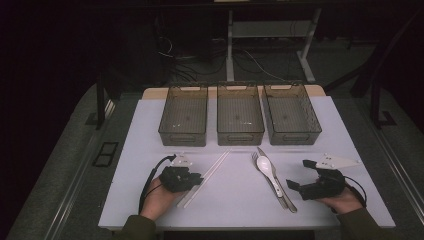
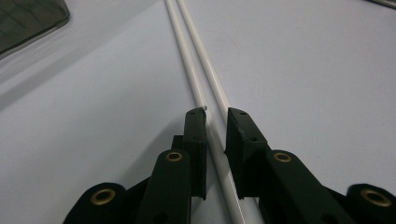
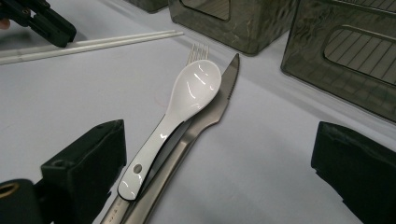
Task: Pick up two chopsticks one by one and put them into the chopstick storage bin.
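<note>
Between the jaws of our left gripper (image 2: 215,114), one of the two white chopsticks (image 2: 198,70) runs straight up the narrow gap; we judge the jaws nearly closed around it, though whether they actually pinch it we cannot tell. The sticks' long axis runs from near left to far right, aligned with the jaws, toward the three dark bins (image 1: 240,116) at the far edge. Our right gripper (image 3: 219,161) stands wide open, holding nothing, around the handle of the white spoon (image 3: 184,102), which rests on a knife (image 3: 205,119) and a fork (image 3: 198,49). The fork's handle is hidden beneath the spoon. Our left hand is nearer the chopsticks, our right nearer the cutlery.
</note>
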The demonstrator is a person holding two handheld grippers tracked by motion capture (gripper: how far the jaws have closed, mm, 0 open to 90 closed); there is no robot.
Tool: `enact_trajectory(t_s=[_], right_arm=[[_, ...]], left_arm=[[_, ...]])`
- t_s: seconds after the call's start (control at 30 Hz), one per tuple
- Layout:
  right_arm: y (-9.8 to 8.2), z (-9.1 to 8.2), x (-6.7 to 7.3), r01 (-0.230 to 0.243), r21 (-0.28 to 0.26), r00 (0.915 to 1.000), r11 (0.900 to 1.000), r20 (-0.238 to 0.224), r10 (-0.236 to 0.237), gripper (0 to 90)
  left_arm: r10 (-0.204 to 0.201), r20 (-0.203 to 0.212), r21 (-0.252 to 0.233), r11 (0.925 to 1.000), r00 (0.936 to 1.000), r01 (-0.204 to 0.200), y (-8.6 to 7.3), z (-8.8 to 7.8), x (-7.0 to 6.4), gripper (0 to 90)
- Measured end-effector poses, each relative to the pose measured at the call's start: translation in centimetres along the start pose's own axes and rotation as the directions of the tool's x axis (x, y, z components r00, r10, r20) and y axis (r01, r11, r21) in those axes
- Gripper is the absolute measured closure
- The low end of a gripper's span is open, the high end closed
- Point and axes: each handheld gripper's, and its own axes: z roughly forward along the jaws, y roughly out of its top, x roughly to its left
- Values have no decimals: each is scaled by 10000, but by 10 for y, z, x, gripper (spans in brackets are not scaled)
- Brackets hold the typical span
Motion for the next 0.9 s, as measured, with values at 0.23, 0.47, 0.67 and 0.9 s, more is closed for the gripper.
enact_trajectory(t_s=[0.23, 0.47, 0.67, 0.9], right_arm=[[0, 0, 0, -4, -3, 10000, 10000, -7, 4, 33], [0, 1, 0, 2, 39, 10000, 10000, -13, -2, 32], [0, 1, 0, 10, 48, 10000, 10000, -7, -10, 33], [0, 0, 0, -44, 28, 10000, 10000, 2, 44, 33]], left_arm=[[-76, -22, -53, 10000, 10000, 76, 0, -1, 1, 760], [-210, -57, -412, 9989, 9998, 207, 6, 0, 2, 746], [-267, -157, -373, 9990, 9995, 261, 10, 7, -1, 744], [-228, -510, 85, 9997, 9984, 232, 12, 15, -6, 761]])
